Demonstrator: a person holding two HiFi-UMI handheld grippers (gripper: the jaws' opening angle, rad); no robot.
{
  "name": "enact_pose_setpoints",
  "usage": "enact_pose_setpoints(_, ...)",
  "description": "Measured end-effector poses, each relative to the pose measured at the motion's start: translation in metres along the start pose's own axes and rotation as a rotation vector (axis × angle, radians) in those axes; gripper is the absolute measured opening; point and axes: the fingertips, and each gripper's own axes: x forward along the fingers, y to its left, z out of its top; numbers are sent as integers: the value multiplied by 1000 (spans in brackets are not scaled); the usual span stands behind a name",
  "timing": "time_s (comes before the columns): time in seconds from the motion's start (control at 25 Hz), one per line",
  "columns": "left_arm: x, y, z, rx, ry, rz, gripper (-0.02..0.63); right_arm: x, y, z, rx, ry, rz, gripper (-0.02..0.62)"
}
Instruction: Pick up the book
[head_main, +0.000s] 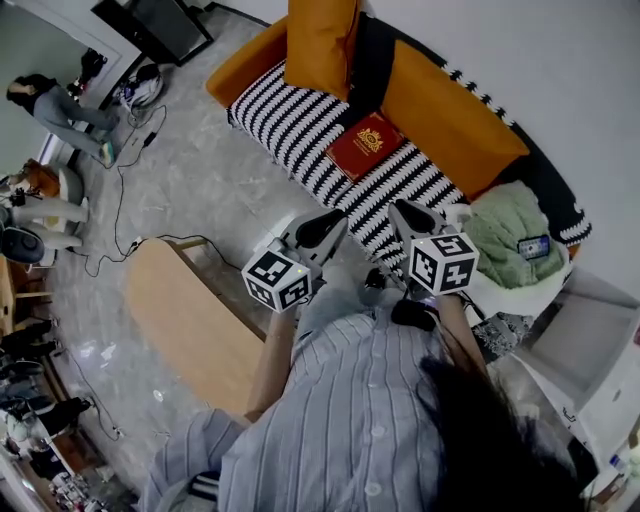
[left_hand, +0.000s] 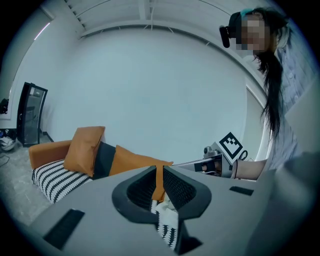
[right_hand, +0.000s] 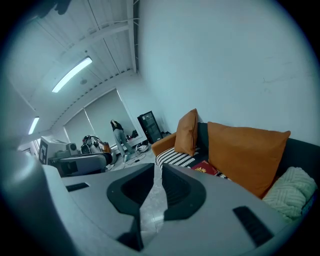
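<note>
Red book flat on the striped sofa — left gripper and right gripper both pressed together, empty.

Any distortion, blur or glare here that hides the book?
Head view: sharp, evenly lit, red book plain on the striped sofa seat. Left gripper view: strong fisheye, dark corners, a mosaic patch, no book in sight. Right gripper view: same fisheye, bright ceiling lamp, book small but clear.
</note>
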Motion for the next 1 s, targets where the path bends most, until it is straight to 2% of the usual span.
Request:
enact_pose_setpoints(0.28,6,11,-2,-7,25,8,32,6,-5,1,10,9,2,61)
enact_pose_setpoints(0.56,35,24,-3,-9,54,-40,32,18,-31,8,46,2,-45,61)
enact_pose_setpoints(0.8,56,63,2,-21,74,-61,32,43,-46,17,68,6,-87,61)
enact_pose_setpoints(1.0,71,103,5,-5,139,-85,32,78,-60,30,92,19,-127,61)
